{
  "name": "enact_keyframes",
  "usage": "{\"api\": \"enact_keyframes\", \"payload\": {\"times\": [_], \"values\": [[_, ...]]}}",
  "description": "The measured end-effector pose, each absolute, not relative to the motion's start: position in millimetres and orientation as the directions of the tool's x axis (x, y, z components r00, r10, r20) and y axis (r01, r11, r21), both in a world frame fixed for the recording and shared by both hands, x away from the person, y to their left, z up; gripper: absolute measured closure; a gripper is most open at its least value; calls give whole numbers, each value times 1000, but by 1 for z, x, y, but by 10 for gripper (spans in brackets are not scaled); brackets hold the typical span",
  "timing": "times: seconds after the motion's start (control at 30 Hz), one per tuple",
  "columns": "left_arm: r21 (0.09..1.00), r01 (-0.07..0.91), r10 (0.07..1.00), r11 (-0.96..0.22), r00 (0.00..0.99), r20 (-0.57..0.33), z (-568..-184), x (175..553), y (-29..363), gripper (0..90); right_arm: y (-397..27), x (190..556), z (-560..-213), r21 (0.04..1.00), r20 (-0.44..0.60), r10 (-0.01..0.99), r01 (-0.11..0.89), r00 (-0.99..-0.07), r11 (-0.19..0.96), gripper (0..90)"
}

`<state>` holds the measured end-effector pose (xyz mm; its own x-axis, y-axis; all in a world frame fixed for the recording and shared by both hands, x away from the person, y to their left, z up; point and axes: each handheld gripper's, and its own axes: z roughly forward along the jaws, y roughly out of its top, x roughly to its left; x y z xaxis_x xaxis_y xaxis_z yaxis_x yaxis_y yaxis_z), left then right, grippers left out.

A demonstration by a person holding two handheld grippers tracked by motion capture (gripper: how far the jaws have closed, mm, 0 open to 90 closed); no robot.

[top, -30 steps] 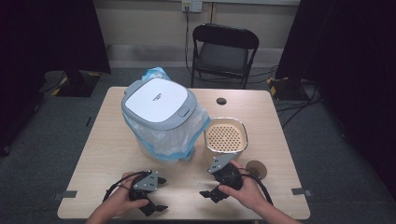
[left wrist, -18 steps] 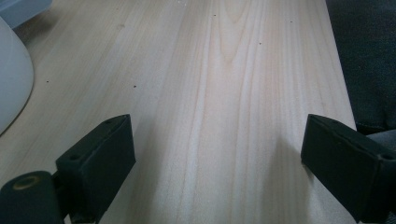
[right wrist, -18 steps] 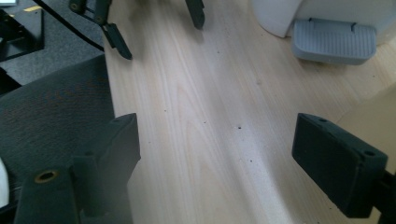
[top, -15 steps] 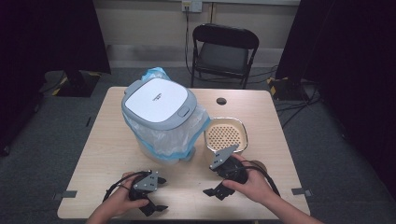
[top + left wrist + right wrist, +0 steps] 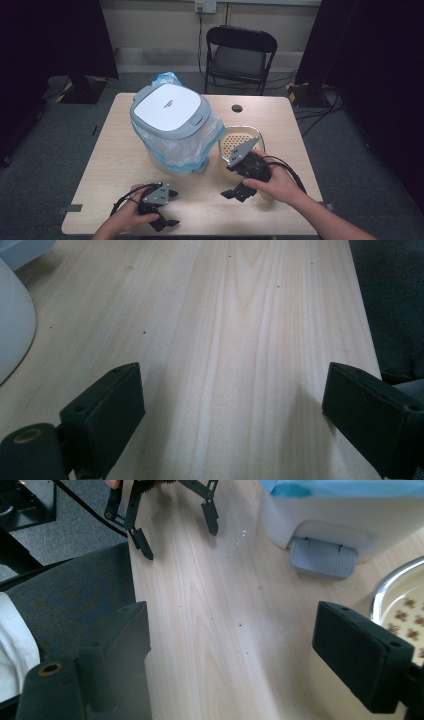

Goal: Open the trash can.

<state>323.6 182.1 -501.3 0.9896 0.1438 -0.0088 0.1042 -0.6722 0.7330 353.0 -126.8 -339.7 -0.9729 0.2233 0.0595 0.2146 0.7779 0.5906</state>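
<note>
Wooden table (image 5: 280, 115): pale, grain running along the long edge; bears everything below.
Pedal bin (image 5: 170, 127): white body, grey lid, clear and blue liner bunched under the lid. Stands upright left of table centre, long axis vertical. Grey foot pedal (image 5: 322, 557) at its base points toward the near edge of the table, slightly toward the person's right.
Strainer bowl (image 5: 240, 142): metal-rimmed, perforated base, just right of the bin; touching or merely close, cannot tell. Its rim (image 5: 395, 585) enters the right gripper view beside one jaw.
Right gripper (image 5: 235, 181): held in the right hand (image 5: 272, 182) above the table's near right part, overlapping the bowl's near rim in the high view, nose tilted down and leftward. Jaws spread wide, nothing between them, bare wood below (image 5: 230, 630).
Left gripper (image 5: 170, 207): in the left hand (image 5: 127, 215) near the front edge, well apart from the bin, low over the table, possibly resting on it. Jaws wide apart, empty, pointing along the board (image 5: 230, 370); bin's curved white wall (image 5: 12, 325) at the frame's edge.
</note>
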Motion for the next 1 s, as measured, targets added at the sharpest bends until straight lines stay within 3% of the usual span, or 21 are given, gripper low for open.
{"api": "enact_keyframes", "payload": {"times": [1.0], "values": [[728, 106, 143, -678, 990, -11, -501, 324, 182, 91, -125, 390, -281, 615, 41, 244, 217, -969, 758, 154]]}}
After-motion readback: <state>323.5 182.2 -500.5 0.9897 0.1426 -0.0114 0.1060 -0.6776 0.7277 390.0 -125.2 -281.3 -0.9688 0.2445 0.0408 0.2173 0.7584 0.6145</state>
